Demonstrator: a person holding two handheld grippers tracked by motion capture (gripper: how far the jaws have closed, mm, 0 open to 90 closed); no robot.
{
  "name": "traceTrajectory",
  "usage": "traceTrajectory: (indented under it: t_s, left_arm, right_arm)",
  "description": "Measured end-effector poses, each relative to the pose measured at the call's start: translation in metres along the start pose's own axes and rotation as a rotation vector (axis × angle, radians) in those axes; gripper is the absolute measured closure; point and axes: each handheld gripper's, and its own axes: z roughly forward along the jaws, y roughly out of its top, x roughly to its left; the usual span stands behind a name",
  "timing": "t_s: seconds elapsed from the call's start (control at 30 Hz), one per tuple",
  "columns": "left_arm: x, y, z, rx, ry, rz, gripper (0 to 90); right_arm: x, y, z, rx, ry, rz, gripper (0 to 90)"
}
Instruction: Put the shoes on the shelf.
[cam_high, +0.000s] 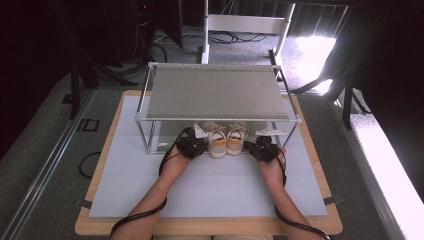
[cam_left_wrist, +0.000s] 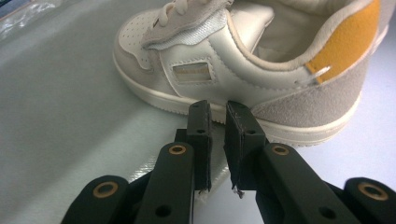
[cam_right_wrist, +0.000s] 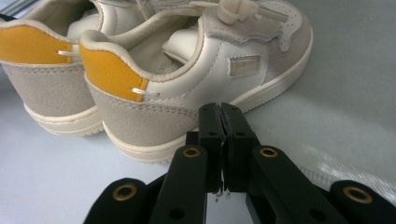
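Cream shoes (cam_high: 226, 139); side label (cam_right_wrist: 244, 62) unreadable.

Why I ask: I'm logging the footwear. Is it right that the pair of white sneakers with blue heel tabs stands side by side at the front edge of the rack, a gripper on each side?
Not quite: the heel tabs are yellow-orange, not blue, as the right gripper view shows. The rest holds: the white sneakers stand side by side at the front edge of the rack, with the left gripper and right gripper on either side.
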Motion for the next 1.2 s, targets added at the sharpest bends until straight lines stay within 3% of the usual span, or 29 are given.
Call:
traceTrajectory:
  t_s: [0.13, 0.2, 0.27, 0.3, 0.33, 0.37, 0.4, 0.53, 0.57, 0.67, 0.7, 0.77, 1.07, 1.13, 1.2]
  left_arm:
    - [0.004, 0.006, 0.005, 0.000, 0.030, 0.000, 80.0]
    - [0.004, 0.009, 0.010, 0.004, 0.041, -0.028, 80.7]
    - [0.004, 0.012, 0.014, -0.007, 0.036, -0.090, 82.7]
    - [0.006, 0.013, 0.017, -0.005, 0.045, -0.077, 82.7]
    - [0.006, 0.014, 0.020, 0.005, 0.047, -0.113, 82.8]
    - [0.006, 0.014, 0.020, 0.005, 0.047, -0.113, 82.8]
    - [0.001, 0.014, 0.021, 0.009, 0.128, -0.200, 82.8]
    - [0.005, 0.010, 0.021, 0.012, 0.120, -0.210, 81.1]
    - [0.007, 0.008, 0.019, 0.010, 0.101, -0.214, 79.3]
    - [0.007, 0.002, 0.015, -0.003, 0.063, -0.217, 75.7]
    - [0.015, 0.001, 0.014, -0.019, 0.004, -0.107, 75.7]
    - [0.012, -0.001, 0.007, -0.035, 0.000, -0.076, 75.7]
    - [-0.004, -0.002, -0.017, -0.077, -0.054, -0.067, 71.7]
    - [-0.006, -0.003, -0.023, -0.084, -0.054, -0.073, 65.8]
    - [-0.007, -0.004, -0.028, -0.086, -0.058, -0.076, 64.5]
  right_arm:
    - [-0.003, 0.004, 0.009, -0.012, 0.001, 0.050, 88.4]
    - [-0.003, 0.007, 0.014, -0.012, -0.012, 0.056, 89.6]
    - [-0.003, 0.008, 0.019, -0.011, -0.025, 0.063, 89.7]
    - [-0.004, 0.009, 0.022, -0.020, -0.028, 0.060, 89.7]
    - [-0.006, 0.009, 0.024, -0.024, -0.026, 0.068, 89.8]
    - [-0.006, 0.009, 0.024, -0.024, -0.026, 0.068, 89.8]
    - [-0.007, 0.010, 0.026, -0.029, -0.026, 0.074, 89.8]
    - [-0.008, 0.012, 0.028, -0.024, -0.045, 0.073, 83.5]
    - [-0.009, 0.012, 0.027, -0.025, -0.049, 0.074, 79.7]
    - [-0.013, 0.009, 0.022, -0.039, -0.036, 0.089, 77.7]
    - [-0.013, 0.007, 0.019, -0.044, -0.037, 0.089, 77.1]
    - [-0.012, 0.004, 0.014, -0.048, -0.031, 0.097, 76.8]
    - [-0.004, -0.011, -0.002, -0.071, -0.035, 0.032, 70.9]
    - [-0.004, -0.012, -0.006, -0.080, 0.004, 0.028, 66.1]
    - [-0.004, -0.012, -0.008, -0.079, 0.004, 0.021, 65.9]
